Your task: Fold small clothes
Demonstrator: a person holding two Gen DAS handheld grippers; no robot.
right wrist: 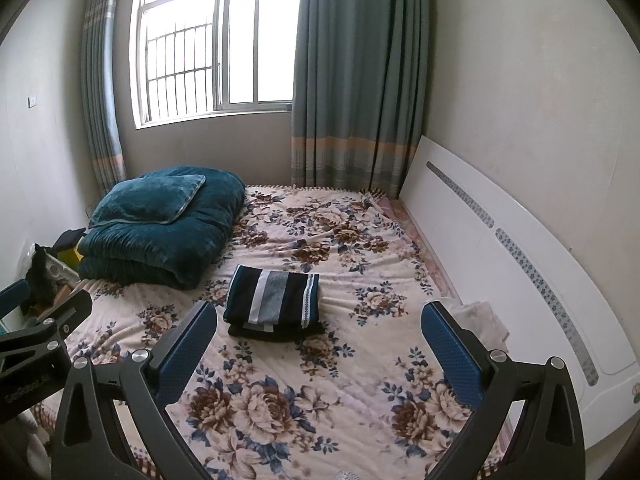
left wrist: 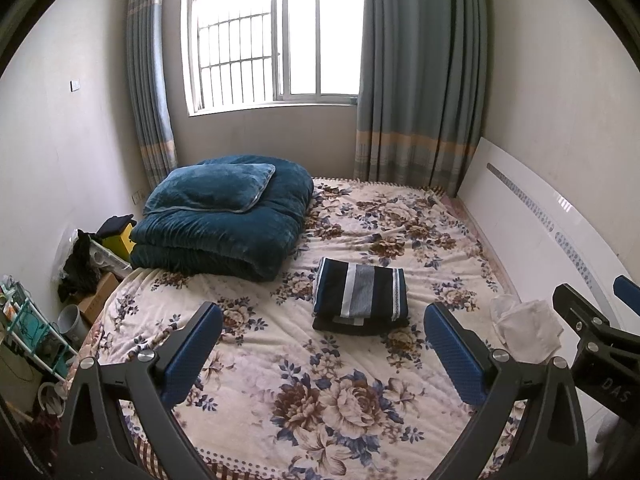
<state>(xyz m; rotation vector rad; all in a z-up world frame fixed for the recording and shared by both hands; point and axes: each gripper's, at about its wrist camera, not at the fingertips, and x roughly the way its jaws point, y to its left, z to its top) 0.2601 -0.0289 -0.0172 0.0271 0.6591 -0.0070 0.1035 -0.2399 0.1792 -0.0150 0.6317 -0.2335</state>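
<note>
Left wrist view: quilt (left wrist: 224, 216) far left on bed (left wrist: 280, 360); left gripper (left wrist: 324, 350) spread wide, empty; folded striped garment (left wrist: 360, 296) ahead between its fingers, apart; white cloth (left wrist: 528, 330) right. Right wrist view: right gripper (right wrist: 320, 350) spread, empty; garment ahead, left of centre.

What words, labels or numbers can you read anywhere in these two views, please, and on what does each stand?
"DAS": on the black body of the right tool, seen from the left wrist view.
Pale lettering on the black body of the left tool, right wrist view: too blurred to read.
No other text is legible.
</note>
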